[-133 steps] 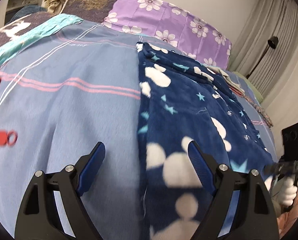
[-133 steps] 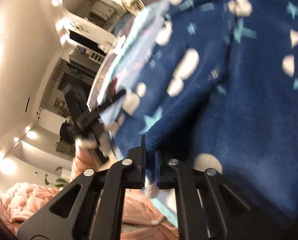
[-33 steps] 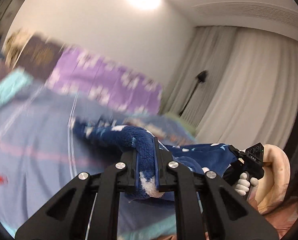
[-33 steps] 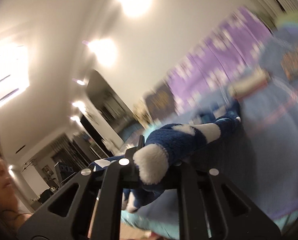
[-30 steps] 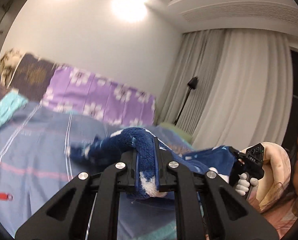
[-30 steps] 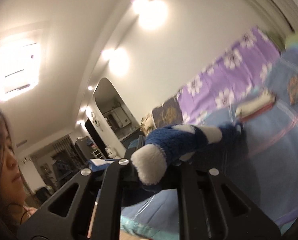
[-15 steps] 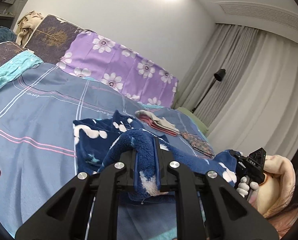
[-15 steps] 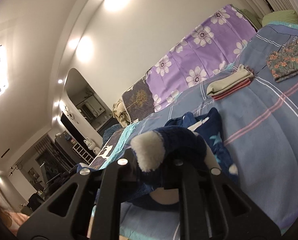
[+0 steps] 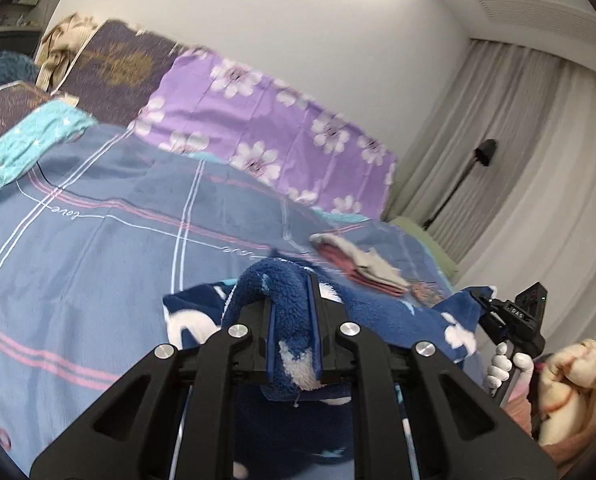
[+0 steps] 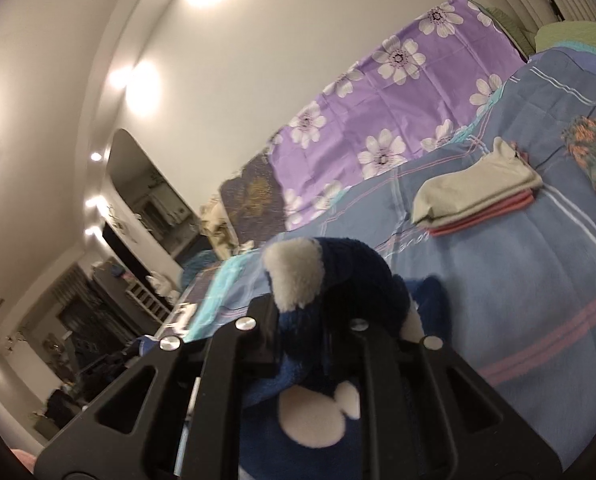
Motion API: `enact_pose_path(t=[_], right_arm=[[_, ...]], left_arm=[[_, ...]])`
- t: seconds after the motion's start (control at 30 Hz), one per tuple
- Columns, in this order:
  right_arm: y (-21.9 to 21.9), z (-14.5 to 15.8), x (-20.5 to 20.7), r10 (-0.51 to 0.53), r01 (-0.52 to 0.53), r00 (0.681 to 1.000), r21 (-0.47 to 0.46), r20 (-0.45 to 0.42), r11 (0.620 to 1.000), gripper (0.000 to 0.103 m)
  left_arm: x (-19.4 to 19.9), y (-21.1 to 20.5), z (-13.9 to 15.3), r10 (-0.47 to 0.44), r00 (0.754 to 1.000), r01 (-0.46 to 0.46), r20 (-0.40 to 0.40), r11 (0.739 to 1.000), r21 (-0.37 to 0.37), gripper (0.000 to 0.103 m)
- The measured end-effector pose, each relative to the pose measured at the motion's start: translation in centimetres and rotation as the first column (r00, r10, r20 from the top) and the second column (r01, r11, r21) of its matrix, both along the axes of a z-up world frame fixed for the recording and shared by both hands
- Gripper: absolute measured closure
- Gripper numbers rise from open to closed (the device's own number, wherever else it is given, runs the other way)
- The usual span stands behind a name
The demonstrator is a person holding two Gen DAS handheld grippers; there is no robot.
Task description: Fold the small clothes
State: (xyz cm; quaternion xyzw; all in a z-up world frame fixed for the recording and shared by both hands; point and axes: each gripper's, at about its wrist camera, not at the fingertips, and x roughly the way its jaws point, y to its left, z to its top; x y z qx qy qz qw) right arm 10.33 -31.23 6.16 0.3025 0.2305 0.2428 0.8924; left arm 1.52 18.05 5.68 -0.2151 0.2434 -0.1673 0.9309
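A dark blue fleece garment with white spots and stars hangs between my two grippers, its lower part lying on the bed. My left gripper is shut on a bunched edge of it. In the right wrist view my right gripper is shut on another bunched edge of the garment, and the fleece hides its fingertips. The left wrist view also shows the right gripper at the far right, held by a white-gloved hand, with the cloth stretched to it.
The bed cover is blue-grey with pink and white stripes. A folded pile of clothes and a floral cloth lie beyond the garment. Purple flowered pillows line the wall. A floor lamp stands by the curtains.
Both grippers have carried the garment forward and down over the bed, and both views have tipped from ceiling and wall towards the cover. The grips have not changed.
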Motion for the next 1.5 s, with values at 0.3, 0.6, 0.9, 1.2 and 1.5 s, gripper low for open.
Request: enact_pose_path(t=[0.3, 0.6, 0.9, 1.2, 1.5], right_arm=[[2.2, -12.2, 10.9, -0.009, -0.012, 0.942, -0.061, -0.337, 0.998, 0.084], [-0.3, -9.0, 7.5, 0.047, -0.076, 0.977, -0.130, -0.210, 0.989, 0.052], [-2.2, -10.9, 8.1, -0.017, -0.060, 0.964, -0.282, -0.266, 0.958, 0.042], [-0.7, -11.3, 13.5, 0.137, -0.199, 0.955, -0.225, -0.263, 0.954, 0.037], [-0.6, -11.3, 15.6, 0.075, -0.144, 0.952, -0.216, -0.298, 0.966, 0.092]], left_arm=[[11.3, 0.4, -12.7, 0.083, 0.953, -0.063, -0.291, 0.995, 0.076, 0.085], [7.5, 1.8, -9.0, 0.066, 0.979, -0.051, -0.194, 0.996, 0.079, 0.053], [6.6, 0.4, -9.2, 0.049, 0.976, 0.029, -0.211, 0.935, 0.353, 0.041], [16.1, 0.3, -10.6, -0.047, 0.964, 0.122, -0.262, 0.954, 0.274, 0.050], [16.7, 1.8, -11.4, 0.003, 0.961, 0.042, -0.278, 0.987, 0.153, 0.092]])
